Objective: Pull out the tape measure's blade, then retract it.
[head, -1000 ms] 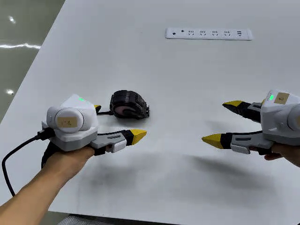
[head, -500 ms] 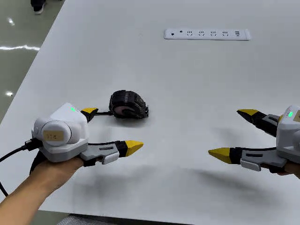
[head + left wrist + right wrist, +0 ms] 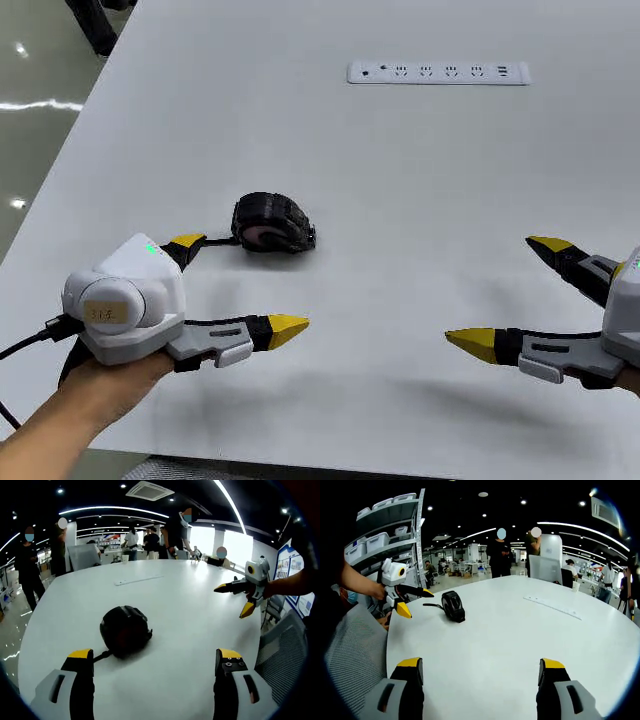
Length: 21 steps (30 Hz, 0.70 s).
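Note:
A black tape measure (image 3: 272, 223) lies on the white table (image 3: 400, 180), its blade retracted and a short black strap trailing to its left. My left gripper (image 3: 240, 285) is open just in front of it, one yellow tip near the strap. In the left gripper view the tape measure (image 3: 125, 630) sits a little ahead between my open jaws, nearer the left fingertip (image 3: 80, 655). My right gripper (image 3: 510, 295) is open well to the right, holding nothing. The right gripper view shows the tape measure (image 3: 453, 606) far off to the left, beside the left gripper (image 3: 412, 600).
A white power strip (image 3: 438, 72) lies at the far side of the table. The table's left edge runs diagonally past my left hand, with the floor beyond. A mesh chair (image 3: 282, 655) stands at the near edge. Several people stand beyond the table (image 3: 517, 550).
Both grippers have drawn back toward me and lower in the head view. The right one has moved further right. The tape measure has stayed in place.

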Available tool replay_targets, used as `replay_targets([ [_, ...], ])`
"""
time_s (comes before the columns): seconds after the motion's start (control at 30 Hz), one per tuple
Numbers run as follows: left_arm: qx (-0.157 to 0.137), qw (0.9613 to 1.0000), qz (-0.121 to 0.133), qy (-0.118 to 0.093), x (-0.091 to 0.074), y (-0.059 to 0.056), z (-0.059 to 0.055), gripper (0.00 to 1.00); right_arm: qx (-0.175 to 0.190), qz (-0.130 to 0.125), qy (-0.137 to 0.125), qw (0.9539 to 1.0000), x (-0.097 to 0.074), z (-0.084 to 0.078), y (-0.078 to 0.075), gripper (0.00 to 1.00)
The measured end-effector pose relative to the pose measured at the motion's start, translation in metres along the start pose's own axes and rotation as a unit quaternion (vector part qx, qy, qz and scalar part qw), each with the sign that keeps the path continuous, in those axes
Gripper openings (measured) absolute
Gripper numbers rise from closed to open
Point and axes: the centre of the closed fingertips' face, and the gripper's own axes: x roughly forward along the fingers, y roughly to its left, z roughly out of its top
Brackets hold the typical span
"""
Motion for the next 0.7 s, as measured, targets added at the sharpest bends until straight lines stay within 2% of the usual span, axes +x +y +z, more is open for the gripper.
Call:
replay_targets([
  [0.33, -0.003, 0.9999, 0.001, -0.013, -0.0024, -0.001, 0.0074, 0.99, 0.01, -0.012, -0.006, 0.9999, -0.0032, -0.0003, -0.0007, 0.99],
  [0.7, 0.002, 0.9999, -0.003, -0.014, -0.0021, -0.0035, 0.005, 0.99, 0.007, -0.008, -0.005, 0.9999, -0.0015, 0.0016, -0.0026, 0.99],
])
